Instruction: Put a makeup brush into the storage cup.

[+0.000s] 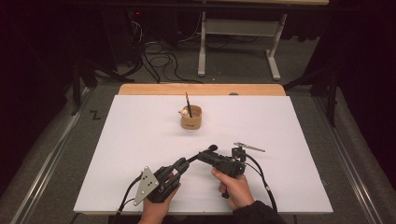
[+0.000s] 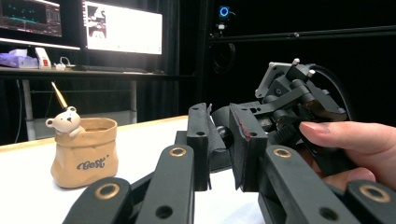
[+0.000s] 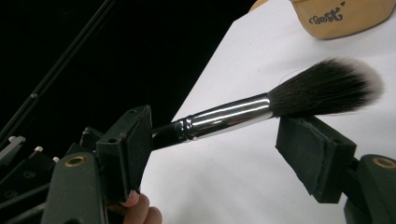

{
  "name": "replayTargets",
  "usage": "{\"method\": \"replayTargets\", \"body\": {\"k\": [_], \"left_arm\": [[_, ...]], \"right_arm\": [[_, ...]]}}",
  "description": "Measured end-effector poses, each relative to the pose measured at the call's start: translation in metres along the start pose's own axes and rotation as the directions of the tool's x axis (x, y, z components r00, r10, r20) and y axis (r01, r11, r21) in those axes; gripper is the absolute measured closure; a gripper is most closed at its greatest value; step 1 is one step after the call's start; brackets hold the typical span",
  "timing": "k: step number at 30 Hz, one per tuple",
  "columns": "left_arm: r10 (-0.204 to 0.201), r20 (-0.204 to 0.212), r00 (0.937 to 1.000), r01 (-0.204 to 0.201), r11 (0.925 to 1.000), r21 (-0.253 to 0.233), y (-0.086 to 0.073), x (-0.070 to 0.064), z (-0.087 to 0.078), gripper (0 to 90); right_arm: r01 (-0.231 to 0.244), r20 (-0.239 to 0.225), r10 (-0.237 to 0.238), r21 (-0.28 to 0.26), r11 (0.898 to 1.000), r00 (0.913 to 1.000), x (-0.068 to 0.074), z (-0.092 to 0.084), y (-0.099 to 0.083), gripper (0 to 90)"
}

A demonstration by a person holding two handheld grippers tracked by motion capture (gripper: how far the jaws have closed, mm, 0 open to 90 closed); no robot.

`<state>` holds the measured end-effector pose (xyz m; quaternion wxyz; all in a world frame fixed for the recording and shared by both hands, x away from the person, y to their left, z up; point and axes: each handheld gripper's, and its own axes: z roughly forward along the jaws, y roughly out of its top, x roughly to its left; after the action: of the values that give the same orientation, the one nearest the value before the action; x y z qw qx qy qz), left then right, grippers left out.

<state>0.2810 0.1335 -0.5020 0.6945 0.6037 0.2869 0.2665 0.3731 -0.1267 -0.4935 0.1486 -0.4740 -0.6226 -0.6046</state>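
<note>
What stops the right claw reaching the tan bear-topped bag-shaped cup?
Probably nothing, so yes: bare white table lies between the right claw and the tan bear-topped bag-shaped cup. Only the black-bristled silver-ferruled brush, held by the left claw, crosses its open jaws.

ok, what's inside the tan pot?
From the tan pot a thin dark stick rises past the rim, and a small bear figure sits at its edge. The wall hides the stick's lower end and anything else in there.

brush (image 3: 261,105): glossy metal ferrule, soft dark bristles | pot (image 2: 85,151): matt tan, crumpled-paper look | table (image 1: 140,140): matt white
</note>
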Motion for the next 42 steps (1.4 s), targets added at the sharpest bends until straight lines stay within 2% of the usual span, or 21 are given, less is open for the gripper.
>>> {"method": "replayTargets", "body": {"k": [8,20,25,31,33,34,35,36,38,40,42], "left_arm": [[0.0,0.016,0.9999,0.0,1.0,0.007,-0.002,-0.002,0.001,79.4],[0.003,0.05,0.9987,-0.004,0.9998,0.021,-0.002,-0.005,0.003,79.3],[-0.001,0.054,0.9985,-0.001,0.9994,0.033,-0.003,-0.004,0.004,79.2],[0.0,0.056,0.9984,-0.002,0.9987,0.05,-0.003,-0.005,0.006,79.1],[0.003,0.062,0.9981,-0.008,0.9969,0.078,-0.003,-0.005,0.006,78.8],[0.0,0.07,0.9976,-0.007,0.9953,0.097,-0.004,-0.004,0.007,78.3],[-0.004,0.074,0.9973,-0.002,0.9957,0.093,-0.004,-0.004,0.006,74.6],[-0.013,0.071,0.9974,0.006,0.9948,0.101,-0.004,-0.003,0.006,69.2],[-0.027,0.065,0.9975,0.018,0.9925,0.121,-0.004,-0.001,0.007,56.9],[-0.029,0.062,0.9977,0.02,0.9908,0.134,-0.004,0.0,0.007,52.9],[-0.037,0.055,0.9978,0.029,0.9884,0.149,-0.005,0.0,0.008,49.4]], "right_arm": [[-0.036,-0.011,0.036,0.001,0.999,0.9993,-0.002,0.0,0.001,26.2],[-0.043,0.006,0.043,-0.004,0.999,0.9991,-0.003,-0.001,0.003,28.3],[-0.059,0.001,0.06,-0.034,0.998,0.9982,-0.007,-0.005,0.003,38.4],[-0.05,-0.009,0.049,-0.07,0.996,0.9987,-0.005,-0.01,0.004,49.0],[-0.045,-0.016,0.044,-0.074,0.996,0.9989,-0.004,-0.011,0.005,53.4],[-0.046,-0.022,0.045,-0.078,0.996,0.9988,-0.003,-0.012,0.005,59.8],[-0.028,-0.014,0.027,-0.088,0.996,0.9996,-0.002,-0.014,0.005,76.4],[0.017,0.02,-0.015,-0.113,0.993,0.9997,0.0,-0.016,0.005,78.0],[0.03,0.011,-0.029,-0.112,0.993,0.9995,0.0,-0.018,0.006,78.7],[0.064,0.038,-0.06,-0.123,0.99,0.9975,0.002,-0.021,0.008,78.7],[0.072,0.043,-0.067,-0.133,0.989,0.9968,0.003,-0.021,0.009,78.7]]}}
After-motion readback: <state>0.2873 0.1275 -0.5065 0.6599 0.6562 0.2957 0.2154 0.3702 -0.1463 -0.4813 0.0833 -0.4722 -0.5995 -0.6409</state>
